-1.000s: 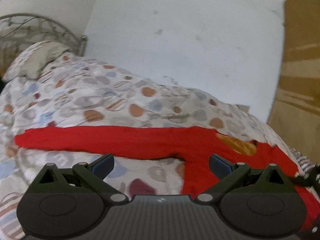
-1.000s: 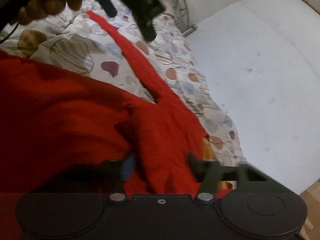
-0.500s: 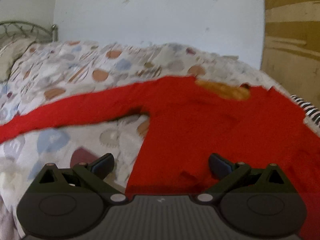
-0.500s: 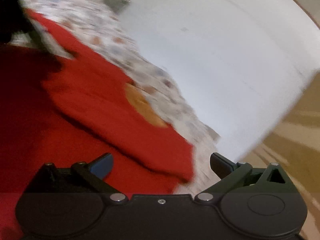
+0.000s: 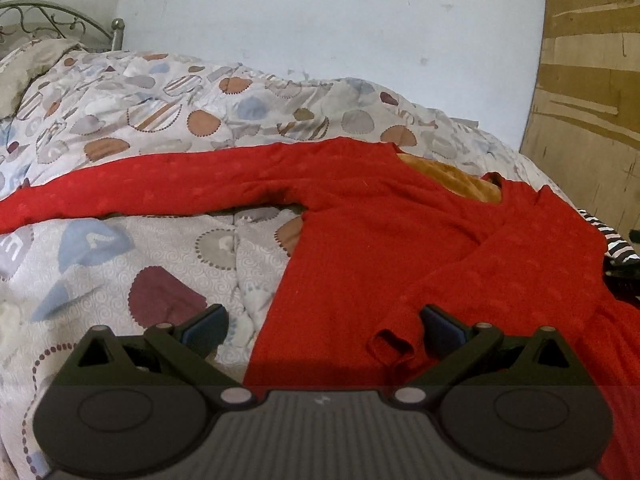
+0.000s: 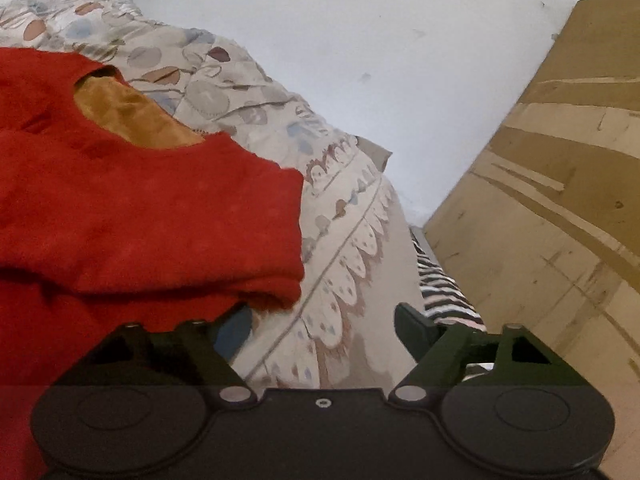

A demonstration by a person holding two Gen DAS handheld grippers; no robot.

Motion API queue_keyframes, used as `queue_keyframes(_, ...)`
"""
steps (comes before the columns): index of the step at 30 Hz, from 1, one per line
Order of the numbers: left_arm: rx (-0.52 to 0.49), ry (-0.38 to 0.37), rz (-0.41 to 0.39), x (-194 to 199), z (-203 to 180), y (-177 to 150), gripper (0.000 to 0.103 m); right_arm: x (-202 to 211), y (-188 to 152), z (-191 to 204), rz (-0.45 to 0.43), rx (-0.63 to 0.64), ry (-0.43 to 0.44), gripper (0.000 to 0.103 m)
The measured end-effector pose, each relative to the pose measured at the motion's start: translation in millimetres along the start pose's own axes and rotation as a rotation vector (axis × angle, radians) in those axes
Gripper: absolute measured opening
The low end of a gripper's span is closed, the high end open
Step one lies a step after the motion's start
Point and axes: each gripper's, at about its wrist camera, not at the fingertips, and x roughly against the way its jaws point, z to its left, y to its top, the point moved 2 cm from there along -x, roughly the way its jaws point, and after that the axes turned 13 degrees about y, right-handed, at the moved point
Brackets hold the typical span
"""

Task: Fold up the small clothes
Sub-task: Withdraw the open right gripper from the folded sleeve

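Nearest the right camera, the right gripper (image 6: 322, 322) has just let go of the red long-sleeved knit top (image 6: 132, 208) and its jaws, having been closing partway again, stand apart over bare patterned quilt (image 6: 344, 248) with nothing between them; the near sleeve, which it pinched a second ago, now lies folded across the body, so one fold looks done. The left gripper (image 5: 322, 320) hangs released just above the top's lower body, gripping nothing. The top lies flat on the quilt, collar with its mustard lining (image 5: 460, 182) pointing toward the white wall (image 5: 340, 20), its body running near-to-far, while the other sleeve (image 5: 132, 190) stretches out leftward, unfolded.
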Motion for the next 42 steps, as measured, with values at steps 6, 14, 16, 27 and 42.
queue_keyframes(6, 0.011, -0.011, -0.001, 0.4, 0.4, 0.0, 0.103, -3.7, 12.3, 5.1, -0.021, 0.091, 0.030, 0.037)
queue_keyframes(14, 0.012, -0.013, -0.009, 1.6, 1.0, -0.5, 0.103, -7.2, 8.5, -18.5, 0.053, -0.206, 0.096, 0.008)
queue_keyframes(16, 0.013, -0.013, -0.009, 1.5, 1.1, -0.5, 0.103, -9.3, 6.2, -17.2, 0.070, -0.215, 0.109, 0.008)
queue_keyframes(27, 0.014, -0.016, -0.010, 1.6, 0.8, -0.3, 0.103, 26.2, 23.1, -51.2, -0.056, -0.361, 0.026, 0.079)
queue_keyframes(42, -0.001, -0.004, -0.010, 1.6, -1.0, -0.3, 0.103, -74.0, 34.0, -41.3, -0.001, -0.529, 0.005, 0.090)
